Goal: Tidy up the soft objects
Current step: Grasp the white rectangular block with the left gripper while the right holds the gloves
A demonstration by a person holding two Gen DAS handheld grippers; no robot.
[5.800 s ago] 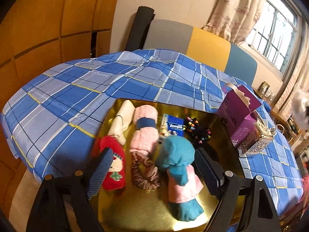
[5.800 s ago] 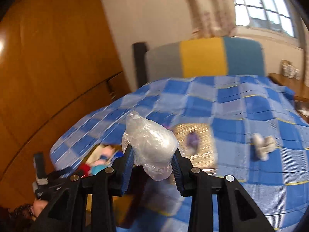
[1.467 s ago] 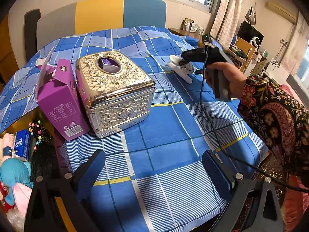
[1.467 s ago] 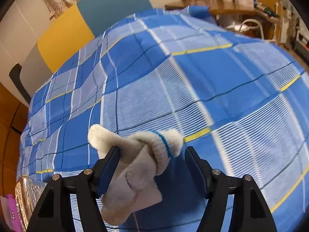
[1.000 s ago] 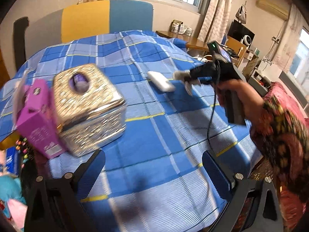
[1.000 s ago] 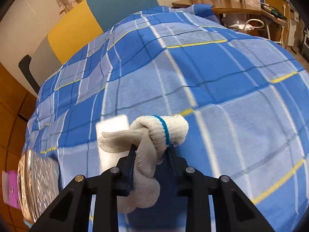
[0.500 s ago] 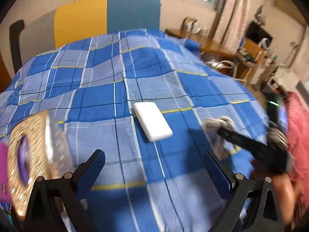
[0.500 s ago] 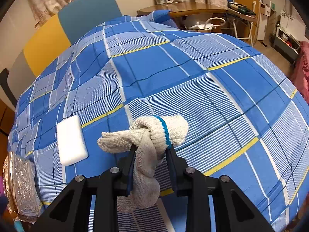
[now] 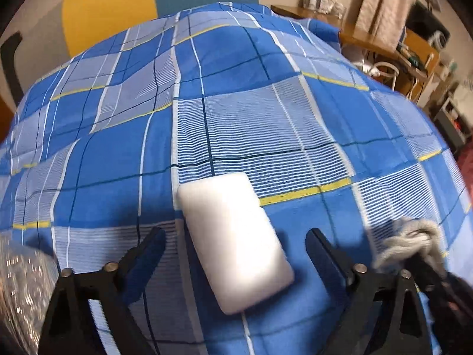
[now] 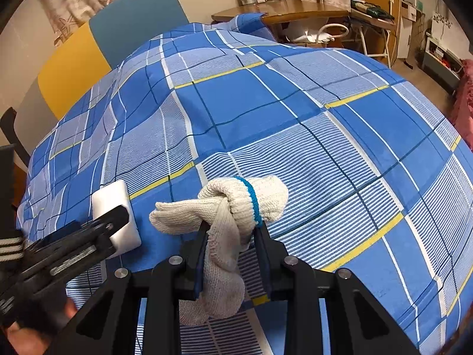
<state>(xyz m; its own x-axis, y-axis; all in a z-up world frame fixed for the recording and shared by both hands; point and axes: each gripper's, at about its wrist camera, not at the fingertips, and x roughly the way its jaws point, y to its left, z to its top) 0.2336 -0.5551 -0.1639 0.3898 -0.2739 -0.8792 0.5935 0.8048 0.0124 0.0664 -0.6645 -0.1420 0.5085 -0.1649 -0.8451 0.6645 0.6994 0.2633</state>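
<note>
A white rectangular sponge (image 9: 233, 239) lies flat on the blue checked bedspread (image 9: 236, 103). My left gripper (image 9: 235, 244) is open, its fingers on either side of the sponge, apart from it. The sponge also shows in the right wrist view (image 10: 113, 204), partly behind the left gripper's finger (image 10: 97, 230). My right gripper (image 10: 232, 233) is shut on a knotted cream knit glove with a blue band (image 10: 233, 204), held a little above the bedspread (image 10: 325, 124). The glove shows blurred in the left wrist view (image 9: 411, 236).
An ornate silver tissue box (image 9: 20, 290) sits at the lower left edge. A grey, yellow and teal headboard (image 10: 103, 47) stands behind the bed. A wooden desk with clutter (image 10: 295, 11) and a folding rack stand at the far right.
My left gripper has moved down and forward over the white sponge, which now lies between its fingers. My right gripper still holds the knotted glove, lifted and drawn back slightly.
</note>
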